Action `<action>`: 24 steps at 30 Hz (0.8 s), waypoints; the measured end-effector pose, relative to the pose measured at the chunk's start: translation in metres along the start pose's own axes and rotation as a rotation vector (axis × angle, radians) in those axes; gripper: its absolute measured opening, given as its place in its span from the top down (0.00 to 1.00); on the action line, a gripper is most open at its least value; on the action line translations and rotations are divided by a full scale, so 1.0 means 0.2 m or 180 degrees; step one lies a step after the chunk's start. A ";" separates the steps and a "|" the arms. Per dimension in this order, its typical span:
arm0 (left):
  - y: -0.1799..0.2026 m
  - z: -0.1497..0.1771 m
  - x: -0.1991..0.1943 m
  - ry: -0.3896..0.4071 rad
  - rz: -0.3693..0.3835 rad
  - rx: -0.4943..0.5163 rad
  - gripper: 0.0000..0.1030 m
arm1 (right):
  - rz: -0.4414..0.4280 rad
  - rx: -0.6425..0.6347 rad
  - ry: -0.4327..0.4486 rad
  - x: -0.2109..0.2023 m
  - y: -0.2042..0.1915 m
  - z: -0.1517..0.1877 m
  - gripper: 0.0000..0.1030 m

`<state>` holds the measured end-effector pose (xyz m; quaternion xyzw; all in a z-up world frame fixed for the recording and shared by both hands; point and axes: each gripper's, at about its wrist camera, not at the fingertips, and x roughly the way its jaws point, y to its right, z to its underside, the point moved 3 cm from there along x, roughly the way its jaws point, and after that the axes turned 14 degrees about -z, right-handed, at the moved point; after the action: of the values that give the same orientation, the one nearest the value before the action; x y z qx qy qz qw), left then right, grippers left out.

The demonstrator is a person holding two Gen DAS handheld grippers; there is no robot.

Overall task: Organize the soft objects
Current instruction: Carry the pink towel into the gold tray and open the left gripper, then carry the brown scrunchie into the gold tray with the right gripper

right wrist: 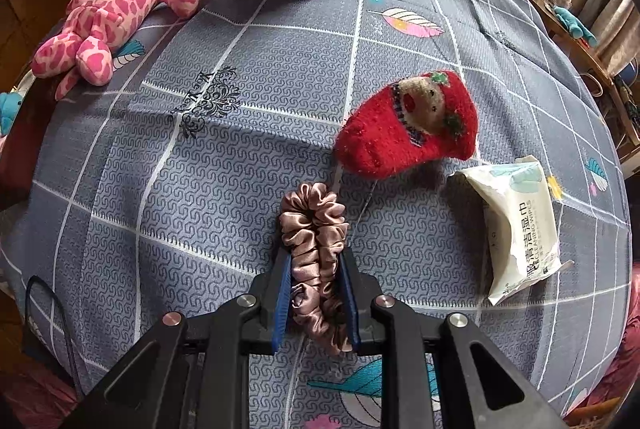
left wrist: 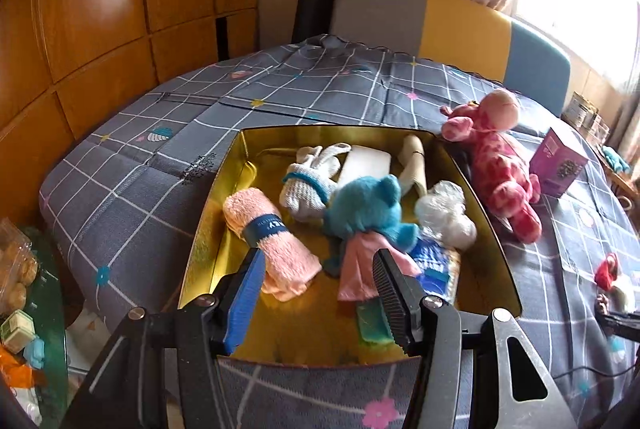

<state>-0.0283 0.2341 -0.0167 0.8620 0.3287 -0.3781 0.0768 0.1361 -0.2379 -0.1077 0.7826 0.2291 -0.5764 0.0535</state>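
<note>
Scrunchie, on the worktop, is clamped in the right gripper fingers; left gripper fingers stand apart, empty, over the filled box. Further off, red sock and giraffe remain (both outside).

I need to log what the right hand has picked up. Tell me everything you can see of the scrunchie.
The scrunchie is a ruffled loop of shiny, satin-looking dusty-pink fabric, squeezed into a long narrow oval. The right claw is shut on its near half, pads pressing both sides. Its far end pokes out toward the red sock, over the grey checked cloth.
</note>
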 end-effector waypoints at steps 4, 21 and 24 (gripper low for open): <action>0.02 0.03 -0.04 0.0034 0.0017 0.0035 0.45 | 0.0069 -0.0053 -0.0013 0.01 -0.04 0.01 0.80; 0.00 0.07 -0.08 0.0074 0.0094 -0.0015 0.45 | 0.0348 -0.0038 -0.0052 0.03 -0.19 -0.02 0.82; -0.01 0.07 -0.07 0.0072 0.0098 -0.0030 0.45 | 0.0233 -0.0034 0.0017 -0.01 -0.23 -0.04 0.82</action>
<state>-0.0449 0.2236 -0.0156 0.8708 0.3180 -0.3656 0.0829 0.1240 -0.1943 -0.0943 0.7917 0.2035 -0.5707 0.0782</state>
